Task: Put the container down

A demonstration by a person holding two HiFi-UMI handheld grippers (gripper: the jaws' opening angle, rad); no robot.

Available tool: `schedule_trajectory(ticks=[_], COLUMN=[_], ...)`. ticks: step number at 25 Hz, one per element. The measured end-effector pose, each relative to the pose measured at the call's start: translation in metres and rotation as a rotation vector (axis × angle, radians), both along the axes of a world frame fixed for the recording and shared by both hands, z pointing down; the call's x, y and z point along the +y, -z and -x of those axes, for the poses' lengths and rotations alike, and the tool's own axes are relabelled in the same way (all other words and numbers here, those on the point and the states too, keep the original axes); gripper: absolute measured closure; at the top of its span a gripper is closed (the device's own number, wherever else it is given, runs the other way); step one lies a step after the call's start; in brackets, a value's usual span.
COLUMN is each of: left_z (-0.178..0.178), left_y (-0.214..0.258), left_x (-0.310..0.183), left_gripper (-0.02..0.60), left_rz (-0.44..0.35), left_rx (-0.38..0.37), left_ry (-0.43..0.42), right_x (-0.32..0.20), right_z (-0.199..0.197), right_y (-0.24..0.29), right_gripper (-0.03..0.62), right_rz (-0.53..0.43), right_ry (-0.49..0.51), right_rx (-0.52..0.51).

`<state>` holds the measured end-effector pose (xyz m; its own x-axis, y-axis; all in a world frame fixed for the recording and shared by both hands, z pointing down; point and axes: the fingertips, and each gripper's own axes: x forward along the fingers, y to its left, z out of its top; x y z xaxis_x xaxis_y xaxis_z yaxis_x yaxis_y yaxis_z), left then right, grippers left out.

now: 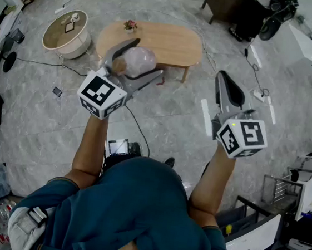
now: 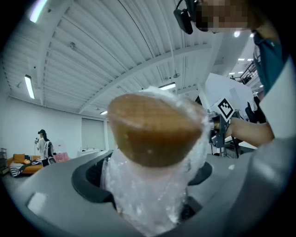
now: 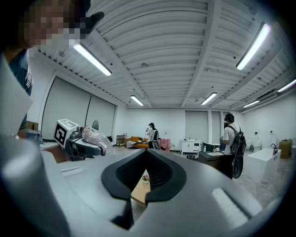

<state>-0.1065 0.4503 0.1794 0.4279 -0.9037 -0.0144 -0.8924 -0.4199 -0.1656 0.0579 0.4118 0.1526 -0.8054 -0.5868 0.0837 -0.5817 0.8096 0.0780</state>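
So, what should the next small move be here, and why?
Likely lower the left gripper toward the wooden table: its fingers grip the plastic-wrapped container in the air, over the table's near edge, so it isn't set down yet.

Seen from above, the person wears a dark teal shirt (image 1: 135,209) with short sleeves (image 1: 53,189) that end above the elbow. Both tools are smooth grey moulded shells with black ribbed linings inside. The left tool (image 1: 145,58) has a white marker cube (image 1: 100,94) at its rear, printed with black square patterns. The right tool (image 1: 224,76) has a matching white cube (image 1: 243,138) with a small yellow-green light, and a flat white plate (image 1: 204,117) on each side.
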Motion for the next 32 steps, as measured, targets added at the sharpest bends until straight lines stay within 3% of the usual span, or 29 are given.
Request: schedule_trajectory(ticks=[15,19,25,32], left_z=[0.035,0.039,0.022,0.023], left_y=[-0.003,-0.002,-0.01,-0.014], left_x=[0.008,0.005,-0.008,-0.031], left_gripper=[0.17,0.17,0.17,0.17], left_rz=[-0.024,-0.028,-0.008,0.009], left_rx=[0.031,0.044,0.048,0.036], left_ry=[-0.015,-0.017,-0.013,0.065], right_x=[0.013,0.011,-0.008,-0.051], right_z=[0.034,0.036,0.017,0.02], right_y=[-0.006,-0.006,-0.009,-0.015], right_gripper=[0.586,0.585,0.585,0.583], right_rz=[0.001,0.025,0.035,0.053], right_ry=[-0.015,-0.011,-0.028,0.046], right_rx=[0.024,-0.011,-0.04,-0.071])
